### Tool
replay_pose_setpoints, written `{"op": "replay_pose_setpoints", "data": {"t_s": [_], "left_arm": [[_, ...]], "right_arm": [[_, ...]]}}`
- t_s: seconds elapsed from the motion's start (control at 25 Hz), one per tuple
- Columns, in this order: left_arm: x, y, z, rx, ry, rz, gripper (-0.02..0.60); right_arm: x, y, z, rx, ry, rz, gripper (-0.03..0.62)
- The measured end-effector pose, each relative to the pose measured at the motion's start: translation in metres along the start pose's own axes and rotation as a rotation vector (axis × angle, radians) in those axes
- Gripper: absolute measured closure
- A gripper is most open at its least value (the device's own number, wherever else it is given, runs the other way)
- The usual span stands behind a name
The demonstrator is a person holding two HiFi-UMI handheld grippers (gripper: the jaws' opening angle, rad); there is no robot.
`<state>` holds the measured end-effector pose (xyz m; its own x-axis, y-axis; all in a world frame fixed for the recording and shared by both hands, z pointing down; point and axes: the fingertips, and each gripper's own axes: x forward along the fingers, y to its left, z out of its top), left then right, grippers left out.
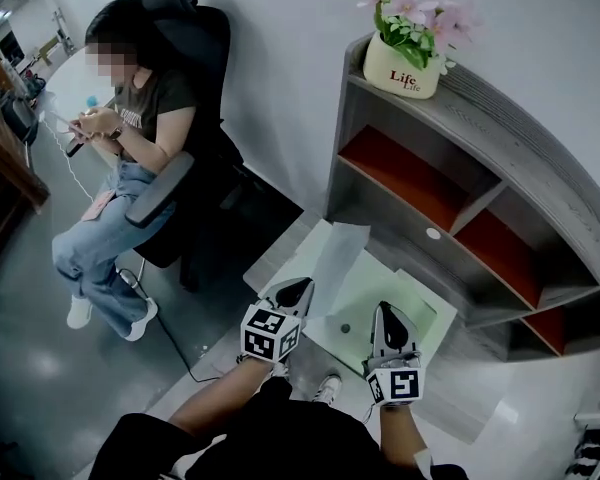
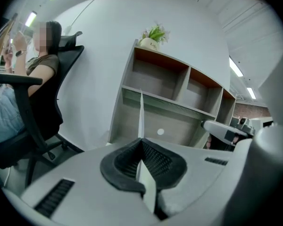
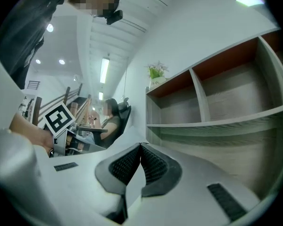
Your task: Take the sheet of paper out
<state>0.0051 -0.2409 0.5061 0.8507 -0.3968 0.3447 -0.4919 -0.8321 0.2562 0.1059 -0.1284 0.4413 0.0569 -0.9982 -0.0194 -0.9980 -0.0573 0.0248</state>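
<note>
A white sheet of paper (image 1: 337, 256) sticks up and to the left out of a pale green folder (image 1: 380, 308) with a small round snap, held in front of the shelf. My left gripper (image 1: 300, 290) is shut on the sheet's left edge. In the left gripper view the sheet (image 2: 141, 117) stands edge-on between the closed pads of the left gripper (image 2: 141, 142). My right gripper (image 1: 390, 314) is shut on the folder's near right part. In the right gripper view the folder (image 3: 132, 182) is a pale strip pinched in the right gripper (image 3: 140, 147).
A grey shelf unit (image 1: 460, 168) with orange-backed compartments stands ahead and to the right, with a flower pot (image 1: 402, 68) on top. A person (image 1: 130, 138) sits in a black office chair at the left. A cable (image 1: 170, 338) runs across the floor.
</note>
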Motion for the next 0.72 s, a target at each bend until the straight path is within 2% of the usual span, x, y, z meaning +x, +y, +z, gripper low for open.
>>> {"op": "replay_pose_setpoints", "data": {"t_s": [0.24,0.48,0.72], "left_arm": [[-0.014,0.001,0.017,0.068,-0.026,0.029,0.574],[-0.028,0.001,0.040,0.040,-0.077,0.032,0.574],[-0.041,0.000,0.068,0.075,-0.148,0.045,0.574]], "right_arm": [[0.016,0.012,0.018,0.006,-0.026,0.053,0.571],[0.022,0.020,0.027,-0.007,-0.036,0.084,0.572],[0.023,0.025,0.047,-0.027,-0.062,0.081,0.572]]}}
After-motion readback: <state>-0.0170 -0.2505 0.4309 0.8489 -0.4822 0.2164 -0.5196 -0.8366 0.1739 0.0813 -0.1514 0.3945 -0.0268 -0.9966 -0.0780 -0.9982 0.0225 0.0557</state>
